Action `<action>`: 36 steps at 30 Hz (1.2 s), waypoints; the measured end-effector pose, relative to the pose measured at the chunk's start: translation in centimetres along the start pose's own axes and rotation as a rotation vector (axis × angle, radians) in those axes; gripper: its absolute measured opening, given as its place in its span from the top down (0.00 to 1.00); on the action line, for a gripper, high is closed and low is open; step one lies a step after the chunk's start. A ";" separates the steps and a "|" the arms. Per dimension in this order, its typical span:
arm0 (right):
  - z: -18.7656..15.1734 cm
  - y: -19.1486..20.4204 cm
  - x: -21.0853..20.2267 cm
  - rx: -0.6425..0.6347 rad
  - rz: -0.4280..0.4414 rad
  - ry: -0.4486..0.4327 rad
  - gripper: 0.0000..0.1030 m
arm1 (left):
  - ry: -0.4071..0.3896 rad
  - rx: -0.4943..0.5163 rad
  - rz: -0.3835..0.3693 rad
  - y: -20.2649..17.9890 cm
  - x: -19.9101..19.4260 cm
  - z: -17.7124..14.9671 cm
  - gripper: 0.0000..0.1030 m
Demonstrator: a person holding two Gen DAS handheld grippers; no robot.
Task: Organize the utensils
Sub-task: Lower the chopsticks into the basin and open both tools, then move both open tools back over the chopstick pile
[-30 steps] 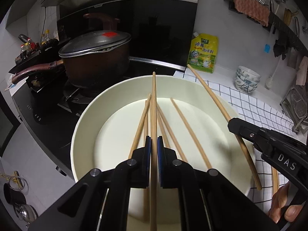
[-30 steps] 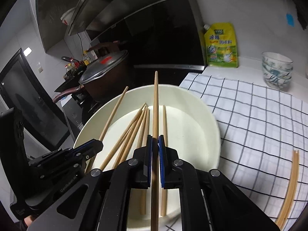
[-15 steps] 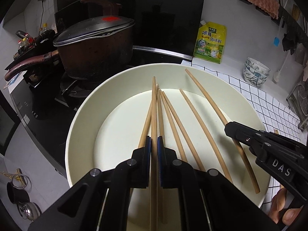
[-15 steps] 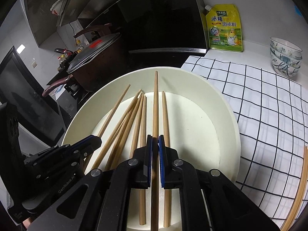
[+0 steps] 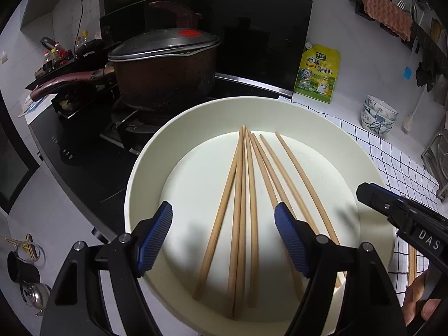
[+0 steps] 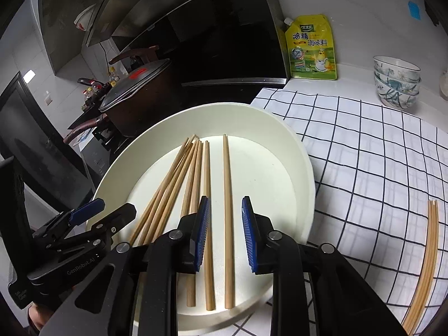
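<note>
Both pairs of jaws stand apart and have just been opening, with no pad pressing on anything. On the left gripper [image 5: 223, 233] the blue ribbed pads [image 5: 155, 233] are spread wide above the round cream-white shallow dish [image 5: 145, 165], and several of the long tan wooden chopsticks [image 5: 240, 196] lie on the dish floor in the gap between them, untouched. On the right gripper [image 6: 225, 233] the gap is narrower; one single wooden chopstick [image 6: 228, 196] lies flat on the dish [image 6: 302, 173] floor directly between its pads [image 6: 202, 232], free of both. Seven chopsticks in all rest inside the dish, their far tips converging toward the dish's far side and their near ends fanned toward its near rim. Outside the dish, to its right, a few further wooden chopsticks [image 6: 425, 254] lie together on the white cloth with a black grid pattern [image 6: 364, 154]. Beyond the dish's far-left rim, a dark brown lidded pot with a long handle [image 5: 165, 72] sits on the black hob. Beyond its far-right rim, a yellow seasoning pouch [image 6: 310, 47] leans against the wall, and a stack of white patterned bowls [image 6: 397, 84] stands further right.
</note>
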State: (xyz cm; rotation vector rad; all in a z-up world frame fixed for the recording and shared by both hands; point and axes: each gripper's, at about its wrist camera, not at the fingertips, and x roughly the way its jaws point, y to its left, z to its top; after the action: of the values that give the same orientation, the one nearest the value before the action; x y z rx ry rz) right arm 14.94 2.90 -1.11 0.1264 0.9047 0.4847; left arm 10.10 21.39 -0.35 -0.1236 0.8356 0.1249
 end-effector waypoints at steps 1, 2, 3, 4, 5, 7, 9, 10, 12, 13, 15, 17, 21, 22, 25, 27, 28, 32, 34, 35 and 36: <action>-0.1 0.0 -0.1 0.001 -0.001 0.000 0.77 | 0.002 -0.002 -0.002 0.0 -0.1 -0.1 0.28; -0.2 0.0 -0.3 0.001 -0.003 -0.002 0.76 | 0.002 -0.004 -0.003 0.0 -0.2 -0.2 0.28; -0.3 0.0 -0.5 0.000 -0.004 -0.003 0.76 | 0.000 -0.005 -0.004 0.0 -0.4 -0.3 0.28; -0.4 0.0 -0.7 0.000 -0.004 -0.005 0.76 | -0.002 -0.004 -0.005 0.0 -0.6 -0.5 0.28; -0.5 0.1 -0.9 -0.001 -0.004 -0.008 0.75 | -0.004 -0.003 -0.007 -0.1 -0.8 -0.5 0.28; -0.7 0.1 -1.3 -0.003 -0.004 -0.012 0.73 | -0.009 0.000 -0.009 -0.2 -1.1 -0.7 0.28; -0.9 0.2 -1.8 -0.004 -0.005 -0.017 0.72 | -0.013 0.004 -0.011 -0.4 -1.5 -0.9 0.28; -1.0 0.2 -2.0 -0.004 -0.005 -0.019 0.71 | -0.016 0.004 -0.012 -0.6 -1.8 -1.0 0.28; -1.2 0.2 -2.6 -0.006 -0.005 -0.026 0.70 | -0.020 0.007 -0.017 -0.8 -2.2 -1.1 0.27; -1.2 0.2 -2.9 -0.006 -0.005 -0.030 0.70 | -0.022 0.009 -0.019 -1.1 -2.4 -1.2 0.27; -1.4 0.1 -3.5 -0.007 -0.008 -0.038 0.69 | -0.028 0.013 -0.026 -1.5 -2.8 -1.4 0.27; -1.6 0.0 -4.2 -0.008 -0.015 -0.047 0.68 | -0.034 0.019 -0.034 -2.0 -3.2 -1.6 0.26; -2.3 -0.7 -5.7 -0.008 -0.038 -0.070 0.61 | -0.044 0.033 -0.045 -3.4 -3.8 -2.0 0.24; -2.6 -1.0 -6.1 -0.007 -0.042 -0.077 0.61 | -0.045 0.038 -0.051 -3.9 -3.9 -2.1 0.23; -3.2 -2.0 -7.2 0.002 -0.060 -0.087 0.61 | -0.046 0.054 -0.065 -5.1 -4.2 -2.5 0.21; -3.6 -2.7 -7.9 0.013 -0.069 -0.093 0.59 | -0.044 0.070 -0.076 -6.1 -4.4 -2.8 0.20; -3.8 -3.1 -8.3 0.018 -0.073 -0.097 0.57 | -0.043 0.076 -0.083 -6.6 -4.5 -3.0 0.19; -4.6 -4.8 -9.8 0.034 -0.100 -0.110 0.57 | -0.033 0.103 -0.116 -8.7 -4.7 -3.8 0.18; -4.9 -5.4 -10.5 0.038 -0.115 -0.115 0.55 | -0.025 0.108 -0.137 -9.7 -4.8 -4.2 0.18; -5.1 -5.8 -10.9 0.042 -0.124 -0.118 0.53 | -0.021 0.110 -0.150 -10.2 -4.9 -4.4 0.17; -5.3 -6.3 -11.3 0.048 -0.132 -0.122 0.52 | -0.019 0.112 -0.163 -10.8 -5.0 -4.7 0.17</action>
State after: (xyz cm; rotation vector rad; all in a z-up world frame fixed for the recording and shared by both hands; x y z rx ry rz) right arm 7.16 -8.32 1.84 0.1377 0.7995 0.3293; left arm 5.05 9.73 0.86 -0.0842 0.8084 -0.0738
